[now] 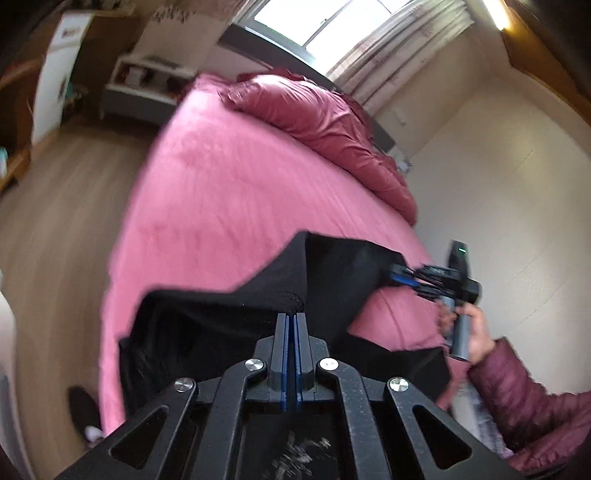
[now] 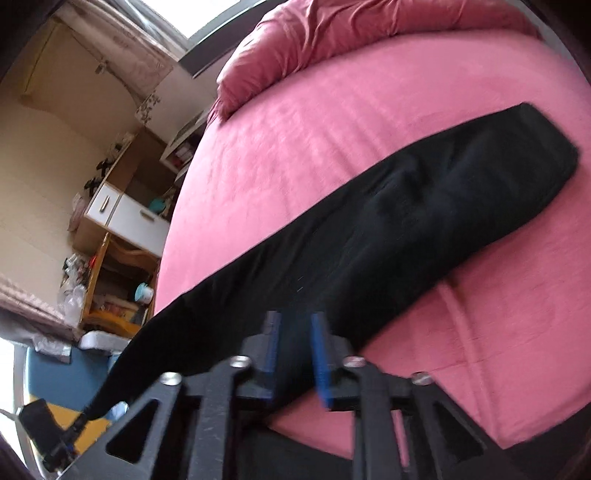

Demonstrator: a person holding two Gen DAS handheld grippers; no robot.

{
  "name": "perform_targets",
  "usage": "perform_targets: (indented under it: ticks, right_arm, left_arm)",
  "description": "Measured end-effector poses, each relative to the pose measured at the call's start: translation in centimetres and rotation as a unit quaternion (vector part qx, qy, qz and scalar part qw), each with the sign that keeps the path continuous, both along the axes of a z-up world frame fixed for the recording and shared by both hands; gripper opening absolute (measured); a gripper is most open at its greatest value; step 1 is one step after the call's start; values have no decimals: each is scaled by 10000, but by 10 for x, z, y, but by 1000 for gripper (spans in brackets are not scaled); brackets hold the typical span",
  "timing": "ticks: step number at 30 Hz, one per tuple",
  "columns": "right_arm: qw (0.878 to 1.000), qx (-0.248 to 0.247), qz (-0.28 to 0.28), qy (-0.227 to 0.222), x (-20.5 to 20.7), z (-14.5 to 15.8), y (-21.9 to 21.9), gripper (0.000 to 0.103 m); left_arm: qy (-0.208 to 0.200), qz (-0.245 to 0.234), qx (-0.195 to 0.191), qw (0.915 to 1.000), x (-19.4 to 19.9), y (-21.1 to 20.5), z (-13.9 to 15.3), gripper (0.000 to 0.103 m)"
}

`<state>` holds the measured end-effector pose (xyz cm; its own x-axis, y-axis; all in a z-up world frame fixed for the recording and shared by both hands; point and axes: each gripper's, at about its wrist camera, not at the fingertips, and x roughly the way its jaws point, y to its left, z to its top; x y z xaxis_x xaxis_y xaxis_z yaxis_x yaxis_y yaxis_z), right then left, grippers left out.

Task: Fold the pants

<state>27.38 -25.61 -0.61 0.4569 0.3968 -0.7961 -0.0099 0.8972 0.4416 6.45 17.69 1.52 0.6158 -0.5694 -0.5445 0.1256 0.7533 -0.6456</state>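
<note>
1. Two grippers work over a bed (image 1: pixel 221 192) covered by a pink sheet, with black pants (image 2: pixel 406 221) lying on it.
2. Seen from the right wrist, the pants stretch as a long dark band across the sheet, one end flat toward the far right and the other running down to the near left edge of the bed.
3. The left gripper (image 1: pixel 294 316) has its blue-padded jaws pressed together, and black cloth bunches right at their tips; it appears to pinch an edge of the pants, lifted off the sheet.
4. In the right wrist view the same left gripper shows small at the lower left, with the pants pulled out to it past the edge of the bed.
5. The right gripper (image 2: pixel 295 325) has its jaws partly spread, with black cloth between them; the pads do not look pressed onto it.
6. From the left wrist, the right gripper sits at the far corner of the pants, held by a hand (image 1: pixel 476 332) in a dark red quilted sleeve (image 1: pixel 524 398).
7. A rumpled dark pink duvet (image 1: pixel 317 122) is heaped at the far end of the bed, below a window (image 1: pixel 325 22) with curtains.
8. Motion blur softens both views.
</note>
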Motion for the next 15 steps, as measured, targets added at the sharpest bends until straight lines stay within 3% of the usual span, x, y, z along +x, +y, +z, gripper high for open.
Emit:
perform_targets:
  ticks: [1,2,7,15]
  right_arm:
    - [9999,76,63,59,1,-5,6,46]
    - [9999,109,99,90,2,-9,11,55]
    - [9995,177,95,247,20,-22,26,55]
    - [9968,381,-425,551,80,-35,33,55]
  left_arm:
    - [2,-107,-52,9999,-4,-4,-4,2]
    - [5,-194,-42,9998,-9,-12,-7,2]
    - [-94,-617,-298,9976,-38,-34,-12,2]
    - [-43,-1046,-462,9934,-69,-55,-18,2]
